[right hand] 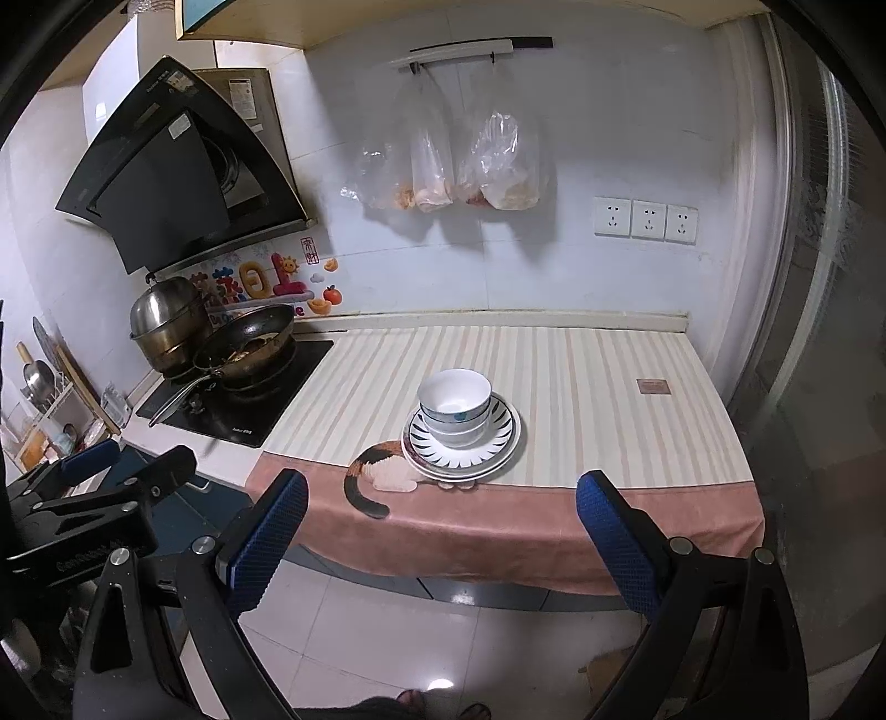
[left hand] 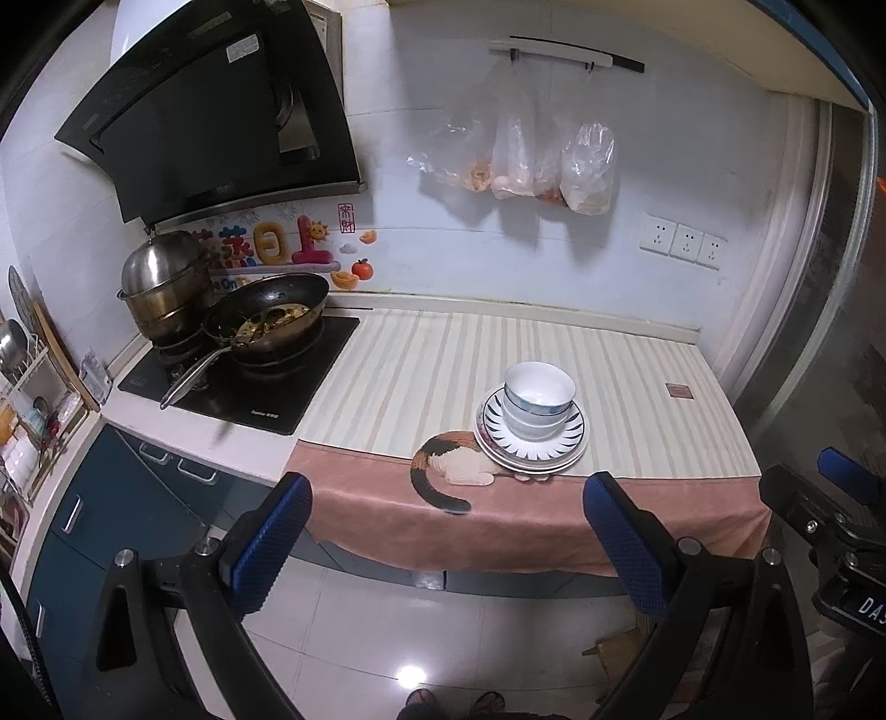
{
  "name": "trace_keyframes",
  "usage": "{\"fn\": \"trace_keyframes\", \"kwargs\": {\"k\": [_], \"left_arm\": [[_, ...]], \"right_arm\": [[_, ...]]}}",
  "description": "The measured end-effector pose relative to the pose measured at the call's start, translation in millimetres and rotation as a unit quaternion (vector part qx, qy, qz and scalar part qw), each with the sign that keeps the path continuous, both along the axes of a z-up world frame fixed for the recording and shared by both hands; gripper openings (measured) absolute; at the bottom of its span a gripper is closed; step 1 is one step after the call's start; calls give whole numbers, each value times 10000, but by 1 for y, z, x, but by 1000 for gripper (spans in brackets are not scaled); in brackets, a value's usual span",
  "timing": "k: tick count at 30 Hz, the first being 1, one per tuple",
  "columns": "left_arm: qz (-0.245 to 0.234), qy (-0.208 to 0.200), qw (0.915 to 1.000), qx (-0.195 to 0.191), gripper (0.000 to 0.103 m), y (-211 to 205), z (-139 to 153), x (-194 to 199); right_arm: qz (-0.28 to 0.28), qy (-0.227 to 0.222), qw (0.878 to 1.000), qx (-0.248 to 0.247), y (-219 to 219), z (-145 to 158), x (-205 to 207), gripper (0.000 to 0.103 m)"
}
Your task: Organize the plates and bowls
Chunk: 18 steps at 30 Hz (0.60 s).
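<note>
Far left, a dish rack w/ cups & bottles, partly cut off by the frame edge. Next to it the black hob carrying a steel steamer pot at the back and a dark wok w/ food leftovers in front, handle pointing toward the cam; range hood hangs above on the tiled wall, colourful stickers just under it. Centre: the desk is covered by a striped cloth w/ pink front edge and a calico cat print. Left tongs hang in front of the desk edge over the floor, blue pads wide apart, nothing btwn them. Right of centre on the cloth, near the front, sit the plates: stacked, top one w/ dark petal rim pattern, touching the cat print. The bowls are nested, white w/ blue marks, standing upright in the middle of the top plate. Above them on the wall, plastic bags hang from a rail. Right tongs likewise held off the desk, pads spread apart & empty, stack straight ahead in the right wrist view. Further right, three wall sockets, then a small brown patch on the cloth, then a window frame at the far right.
</note>
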State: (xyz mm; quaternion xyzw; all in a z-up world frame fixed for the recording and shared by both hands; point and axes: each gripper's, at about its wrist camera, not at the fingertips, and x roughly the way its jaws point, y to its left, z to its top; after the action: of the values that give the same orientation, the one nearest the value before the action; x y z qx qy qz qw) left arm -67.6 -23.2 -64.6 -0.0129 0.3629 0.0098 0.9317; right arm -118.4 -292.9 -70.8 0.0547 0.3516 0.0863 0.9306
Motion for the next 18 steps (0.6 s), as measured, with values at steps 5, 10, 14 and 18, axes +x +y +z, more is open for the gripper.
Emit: {"fn": "trace_keyframes", "kwargs": {"k": [5,10,14,18], "left_arm": [[-69,33,10000,43,101,4,1,-2],[-117,47,9999,14,101,9,1,0],[-125,34,9999,-11,101,11,2,-1],[-144,-6,9999,-18,101,13,3,-2]], "right_arm": [[-56,59,10000,18,7,-3,-1,100],[-73,78,9999,-15,12,-3,0,100],[-127,95,9999,-28,20,-4,0,100],[-191,61,9998,-33,24,-2,-2,100]]}}
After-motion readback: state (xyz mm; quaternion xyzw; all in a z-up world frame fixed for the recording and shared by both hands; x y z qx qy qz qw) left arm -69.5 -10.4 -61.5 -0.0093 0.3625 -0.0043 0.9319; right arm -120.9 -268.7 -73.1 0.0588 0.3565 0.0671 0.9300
